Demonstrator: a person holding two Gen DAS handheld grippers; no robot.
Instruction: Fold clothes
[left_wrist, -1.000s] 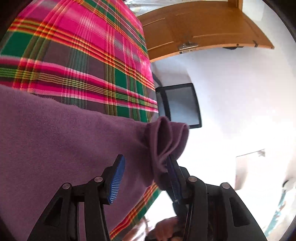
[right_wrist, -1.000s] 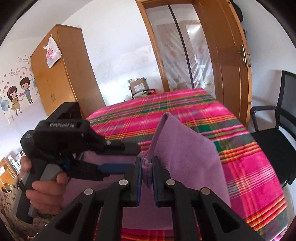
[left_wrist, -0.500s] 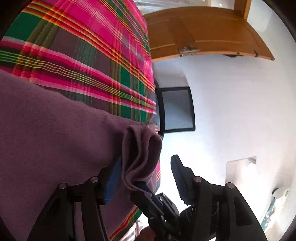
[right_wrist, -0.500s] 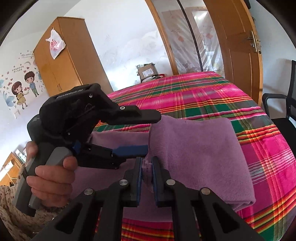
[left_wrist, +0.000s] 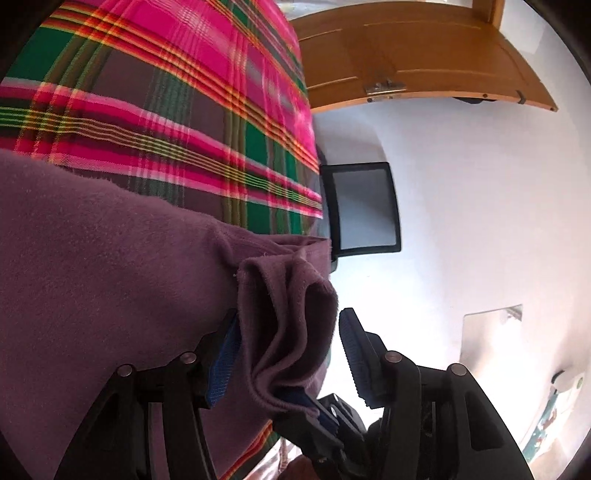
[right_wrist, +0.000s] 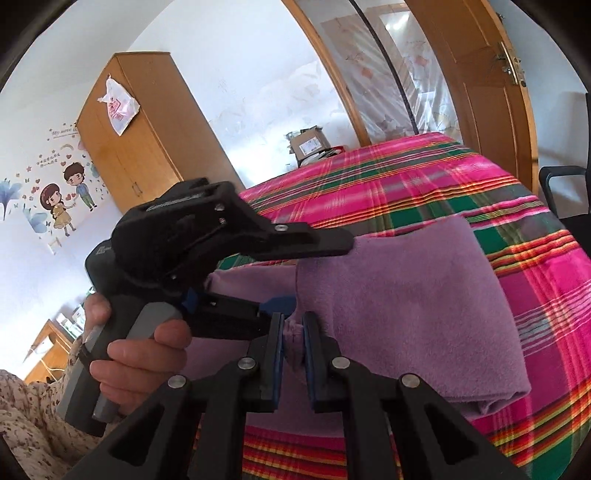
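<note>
Right gripper (right_wrist: 292, 345) is pinching narrow on bunched edge of purple fleece garment (right_wrist: 406, 295); left gripper (left_wrist: 288, 347) is gaping wide around same corner. Garment is lying folded on pink-green plaid bedspread (right_wrist: 406, 177), its near edge close, open cover beyond.

You had a purple fleece garment (right_wrist: 402, 306) spread on the plaid bedspread (right_wrist: 424, 184), already folded over itself, its doubled edge showing at the near right. One bunched corner (left_wrist: 291, 325) stood up in soft pleats off the bed, its stitched hem visible, while the rest lay flat and smooth.
</note>
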